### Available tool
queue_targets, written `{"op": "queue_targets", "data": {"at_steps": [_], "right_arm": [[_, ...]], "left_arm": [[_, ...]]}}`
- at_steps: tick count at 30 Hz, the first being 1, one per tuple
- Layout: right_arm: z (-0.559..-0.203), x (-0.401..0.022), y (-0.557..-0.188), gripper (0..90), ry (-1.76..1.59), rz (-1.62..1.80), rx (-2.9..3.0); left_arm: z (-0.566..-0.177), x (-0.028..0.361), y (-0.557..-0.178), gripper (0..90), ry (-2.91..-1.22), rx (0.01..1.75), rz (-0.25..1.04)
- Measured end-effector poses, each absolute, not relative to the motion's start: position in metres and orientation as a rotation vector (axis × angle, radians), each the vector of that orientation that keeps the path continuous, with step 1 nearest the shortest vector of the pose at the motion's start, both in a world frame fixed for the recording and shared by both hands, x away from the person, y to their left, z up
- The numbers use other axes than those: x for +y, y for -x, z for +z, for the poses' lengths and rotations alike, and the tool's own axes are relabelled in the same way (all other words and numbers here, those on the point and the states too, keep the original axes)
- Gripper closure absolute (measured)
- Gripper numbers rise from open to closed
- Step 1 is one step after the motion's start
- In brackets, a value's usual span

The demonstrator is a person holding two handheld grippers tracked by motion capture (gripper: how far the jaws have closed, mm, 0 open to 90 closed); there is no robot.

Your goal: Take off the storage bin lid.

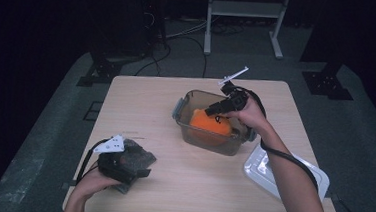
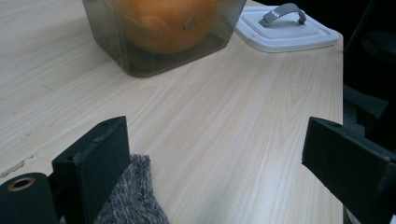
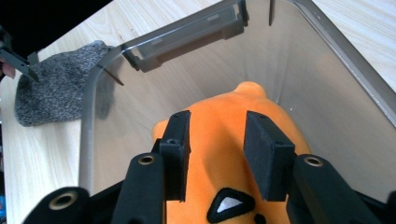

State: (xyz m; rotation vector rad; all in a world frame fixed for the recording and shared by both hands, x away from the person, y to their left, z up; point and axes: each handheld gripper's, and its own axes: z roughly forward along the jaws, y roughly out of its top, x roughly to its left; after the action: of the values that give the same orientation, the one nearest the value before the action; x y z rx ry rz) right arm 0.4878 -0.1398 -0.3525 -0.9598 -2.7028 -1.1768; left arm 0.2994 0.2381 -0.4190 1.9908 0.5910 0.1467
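We can read no text, label, brand or number anywhere here. The one sign-like mark we find is a small white triangle in a black outline, sewn on the orange plush toy [image 3: 219, 154] that lies inside the clear grey plastic container [image 3: 336, 93]; it carries no letters.

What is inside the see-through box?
An orange plush toy sits inside the box, with the right claw just above it. The toy covers the box floor, so anything under it stays hidden.
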Motion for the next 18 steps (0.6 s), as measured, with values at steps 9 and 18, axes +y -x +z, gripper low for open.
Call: {"op": "queue_targets", "data": {"at_steps": [9,18], "right_arm": [[-0.342,-0.151,-0.481,57.9,0.946,-1.219,-2.697],[-0.334,-0.169,-0.472,55.9,0.958,-1.250,-2.690]], "left_arm": [[-0.419,0.239,-0.300,7.0,-1.990,0.596,0.150],[-0.420,0.239,-0.300,6.9,-1.994,0.593,0.147]]}}
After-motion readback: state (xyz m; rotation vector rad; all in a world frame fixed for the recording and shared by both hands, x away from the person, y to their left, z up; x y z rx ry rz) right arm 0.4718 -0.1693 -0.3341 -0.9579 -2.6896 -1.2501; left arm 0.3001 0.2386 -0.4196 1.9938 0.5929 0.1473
